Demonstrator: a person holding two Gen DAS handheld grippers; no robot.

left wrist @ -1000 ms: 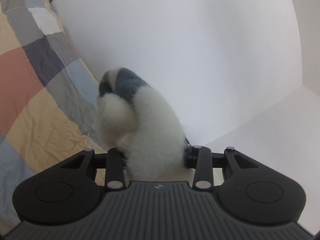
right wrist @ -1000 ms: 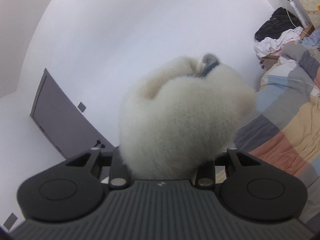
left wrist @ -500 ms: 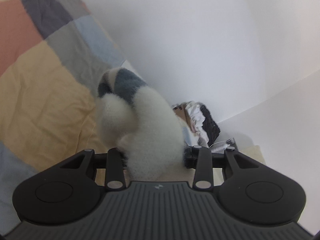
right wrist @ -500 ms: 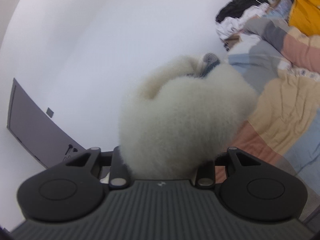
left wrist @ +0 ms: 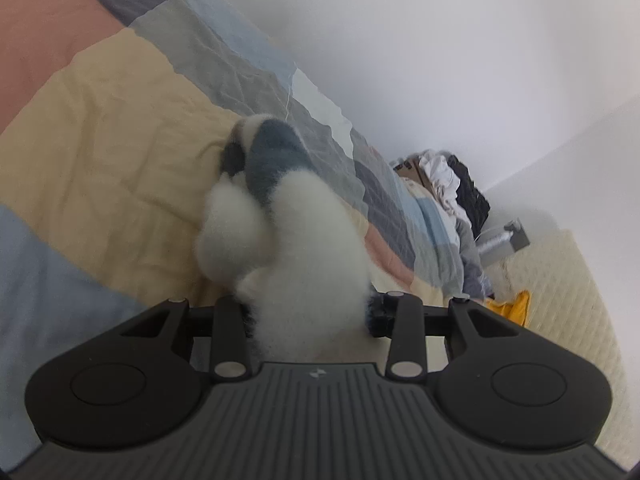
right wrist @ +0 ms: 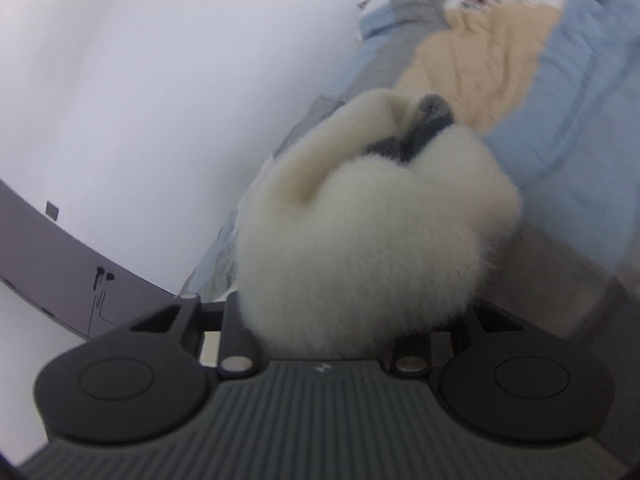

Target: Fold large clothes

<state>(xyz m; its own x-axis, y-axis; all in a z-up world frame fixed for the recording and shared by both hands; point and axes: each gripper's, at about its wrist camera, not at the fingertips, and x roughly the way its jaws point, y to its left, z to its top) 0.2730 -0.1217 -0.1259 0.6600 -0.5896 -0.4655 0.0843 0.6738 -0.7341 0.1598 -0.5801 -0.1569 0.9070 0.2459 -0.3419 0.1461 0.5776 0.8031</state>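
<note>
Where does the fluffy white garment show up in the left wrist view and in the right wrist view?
Left wrist: fluffy white garment bunched at centre, between the left gripper fingers.
Right wrist: centre, filling the right gripper.
Shared landmark: patchwork quilt behind it in both.

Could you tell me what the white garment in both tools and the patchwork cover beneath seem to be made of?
Garment: likely fleece or faux fur, matte; its outline is long, fuzzy pile. Cover: probably woven cotton, matte; fine creases, stitched colour blocks.
</note>
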